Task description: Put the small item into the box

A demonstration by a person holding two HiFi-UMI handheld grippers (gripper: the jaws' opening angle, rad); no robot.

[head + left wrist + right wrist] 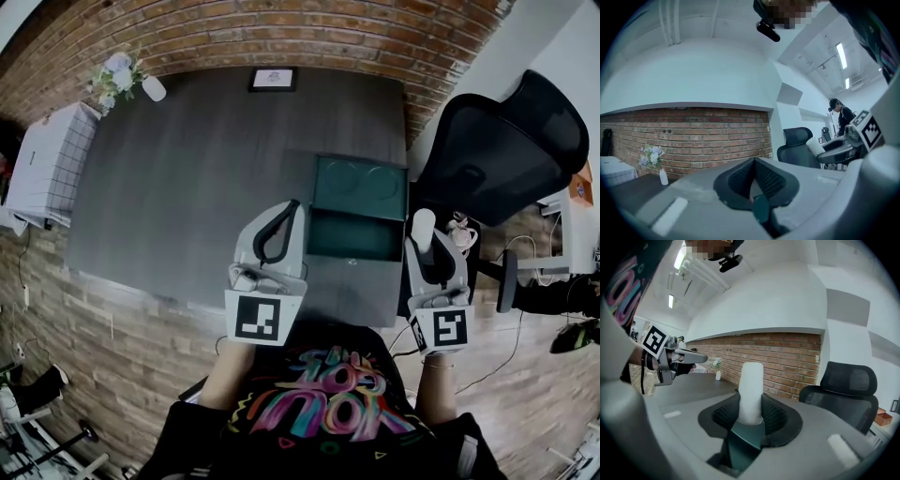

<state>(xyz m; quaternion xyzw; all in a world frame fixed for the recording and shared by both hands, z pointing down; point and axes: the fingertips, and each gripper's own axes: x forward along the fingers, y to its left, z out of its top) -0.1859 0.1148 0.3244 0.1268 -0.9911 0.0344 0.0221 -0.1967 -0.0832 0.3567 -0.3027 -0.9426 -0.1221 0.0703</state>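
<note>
An open dark green box (356, 214) stands on the grey table (187, 178), its lid folded back toward the far side. My right gripper (427, 246) is held up near my chest, to the right of the box, shut on a small white cylinder (424, 225). In the right gripper view the cylinder (751, 385) stands upright between the pads of the right gripper (751, 401). My left gripper (291, 208) hovers just left of the box with its jaws shut and nothing in them. In its own view the left gripper (753, 163) shows both pads meeting.
A framed picture (272, 79) and a vase of flowers (122, 77) stand along the brick wall. A white cabinet (47, 159) sits off the table's left end. A black office chair (497, 150) is right of the box. A person (841, 117) stands far off.
</note>
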